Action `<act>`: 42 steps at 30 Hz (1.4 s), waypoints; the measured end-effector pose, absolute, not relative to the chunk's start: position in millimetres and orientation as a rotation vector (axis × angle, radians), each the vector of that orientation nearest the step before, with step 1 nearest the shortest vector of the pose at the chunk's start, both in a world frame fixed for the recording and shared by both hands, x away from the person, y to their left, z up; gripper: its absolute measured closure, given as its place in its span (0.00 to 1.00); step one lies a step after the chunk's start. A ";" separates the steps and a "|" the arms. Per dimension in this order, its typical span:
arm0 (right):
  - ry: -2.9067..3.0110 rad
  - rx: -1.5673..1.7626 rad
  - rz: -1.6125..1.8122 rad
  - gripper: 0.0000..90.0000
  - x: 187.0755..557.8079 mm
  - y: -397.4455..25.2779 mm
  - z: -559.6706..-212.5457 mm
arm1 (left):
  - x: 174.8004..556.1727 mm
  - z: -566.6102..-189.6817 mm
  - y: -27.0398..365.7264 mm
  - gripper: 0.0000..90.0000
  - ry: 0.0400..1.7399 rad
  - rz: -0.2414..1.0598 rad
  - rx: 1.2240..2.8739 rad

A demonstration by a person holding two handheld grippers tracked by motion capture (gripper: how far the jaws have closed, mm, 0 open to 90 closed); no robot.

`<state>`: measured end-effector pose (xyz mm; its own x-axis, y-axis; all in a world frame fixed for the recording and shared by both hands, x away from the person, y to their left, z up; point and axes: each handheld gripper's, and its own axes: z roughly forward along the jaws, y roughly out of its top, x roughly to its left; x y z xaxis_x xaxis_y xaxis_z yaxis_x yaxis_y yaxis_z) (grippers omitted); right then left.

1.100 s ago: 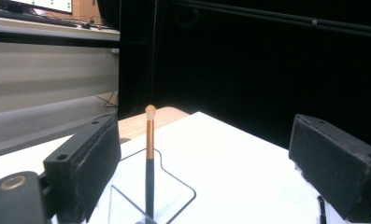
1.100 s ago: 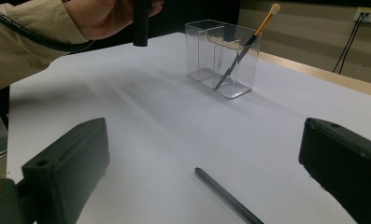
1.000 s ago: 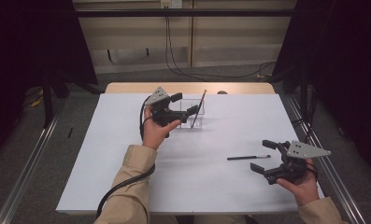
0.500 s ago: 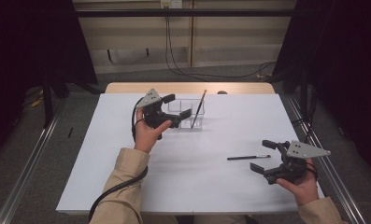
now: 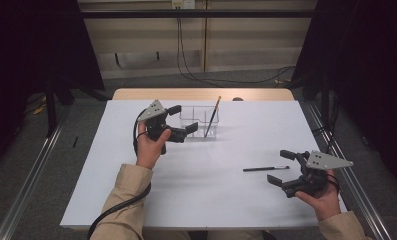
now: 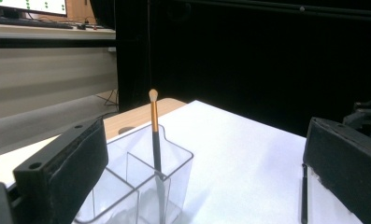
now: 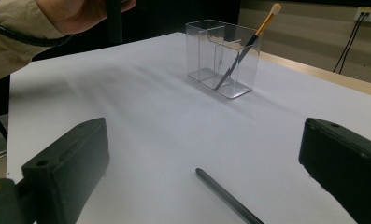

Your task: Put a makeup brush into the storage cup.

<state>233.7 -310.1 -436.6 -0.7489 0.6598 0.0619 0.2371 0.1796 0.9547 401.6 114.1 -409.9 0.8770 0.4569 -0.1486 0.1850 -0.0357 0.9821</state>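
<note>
A clear plastic organiser with compartments stands at the back middle of the white table. In its right compartment leans a make-up brush with an orange ferrule and pale tip. My left gripper hovers open just left of the organiser, nothing between its jaws. A dark slim brush or pen lies flat on the table at the right. My right gripper is open, just right of that pen, jaws either side of its end.
White sheet covers the table; a wooden strip shows along the far edge. Metal rails run along both sides. Cables hang on the wall behind. A sleeve and cable enter from the bottom left.
My left gripper has drawn back to the left, away from the organiser, and stays open. The brush stays in the organiser. The right gripper has not moved.
</note>
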 end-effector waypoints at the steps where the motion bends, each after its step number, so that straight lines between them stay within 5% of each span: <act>1: 2.097 0.849 1.589 0.01 233.8 -310.3 -436.8 | 400.9 -410.1 115.4 0.00 0.518 0.238 1.611; 42: 2.053 0.887 1.642 0.00 234.5 -316.3 -436.5 | 378.7 -416.5 167.8 0.00 0.529 0.273 1.603</act>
<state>234.5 -316.3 -436.5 -0.7358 0.6697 0.1000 0.2450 0.1256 0.9614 378.7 167.8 -416.5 0.8619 0.4886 -0.1356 0.1718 -0.0297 0.9847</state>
